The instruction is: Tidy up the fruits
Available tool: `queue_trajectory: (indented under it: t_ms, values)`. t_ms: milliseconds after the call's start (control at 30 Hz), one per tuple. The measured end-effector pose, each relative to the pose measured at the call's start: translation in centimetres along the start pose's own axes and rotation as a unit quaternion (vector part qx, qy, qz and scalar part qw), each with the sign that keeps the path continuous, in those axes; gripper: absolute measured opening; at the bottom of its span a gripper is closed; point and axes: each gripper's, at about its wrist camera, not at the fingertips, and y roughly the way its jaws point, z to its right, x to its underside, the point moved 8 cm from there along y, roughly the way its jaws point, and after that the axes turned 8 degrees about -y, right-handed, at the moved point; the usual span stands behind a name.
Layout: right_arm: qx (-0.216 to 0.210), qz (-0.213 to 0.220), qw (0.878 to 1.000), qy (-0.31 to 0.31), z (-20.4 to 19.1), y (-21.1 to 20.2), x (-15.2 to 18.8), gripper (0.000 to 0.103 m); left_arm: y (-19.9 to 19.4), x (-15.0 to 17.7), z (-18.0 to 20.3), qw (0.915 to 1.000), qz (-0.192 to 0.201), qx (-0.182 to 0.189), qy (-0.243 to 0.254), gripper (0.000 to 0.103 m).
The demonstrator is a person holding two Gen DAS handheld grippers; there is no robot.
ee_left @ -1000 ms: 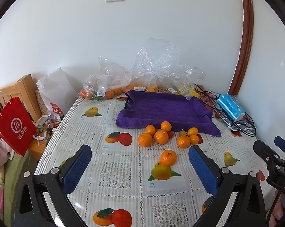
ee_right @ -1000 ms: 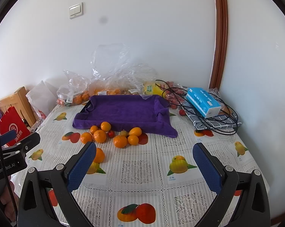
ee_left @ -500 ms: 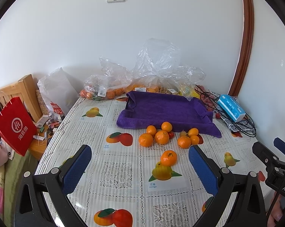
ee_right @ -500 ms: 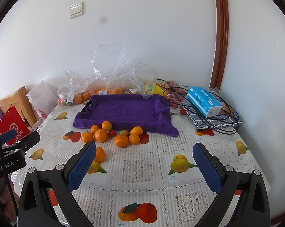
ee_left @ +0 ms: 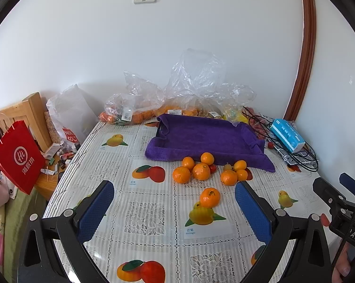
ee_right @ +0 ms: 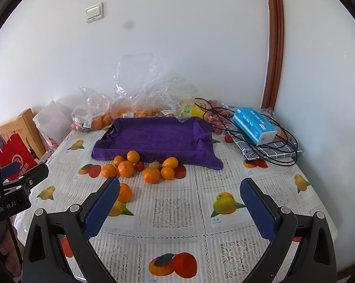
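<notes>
While both grippers' fingers gape empty, eight oranges (ee_left: 201,171), one red fruit (ee_right: 140,165) and one yellowish fruit (ee_right: 155,164) sit before the purple towel tray (ee_left: 208,136).

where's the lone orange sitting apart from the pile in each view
Left wrist: the lone orange lies just right of centre, between the open left gripper's fingers, on a printed fruit picture.
Right wrist: the same orange sits left of centre, partly behind the right gripper's left finger.
Shared landmark: the purple towel-lined tray behind the pile.
</notes>
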Motion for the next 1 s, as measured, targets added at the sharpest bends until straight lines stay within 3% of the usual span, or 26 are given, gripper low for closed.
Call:
queue_trajectory:
  t_ms: [700,1000]
  values:
    - [-0.002,0.002,1.0,0.0,-0.3,0.3,0.1,0.101,0.2,0.2,-0.3,1.0,0.0,0.003,0.0,0.103]
    - [-0.005,-0.005,1.0,-0.009,-0.6,2.3,-0.2,0.101,1.7,-0.2,-0.9,0.9999,-0.003,-0.001,-0.011,0.103]
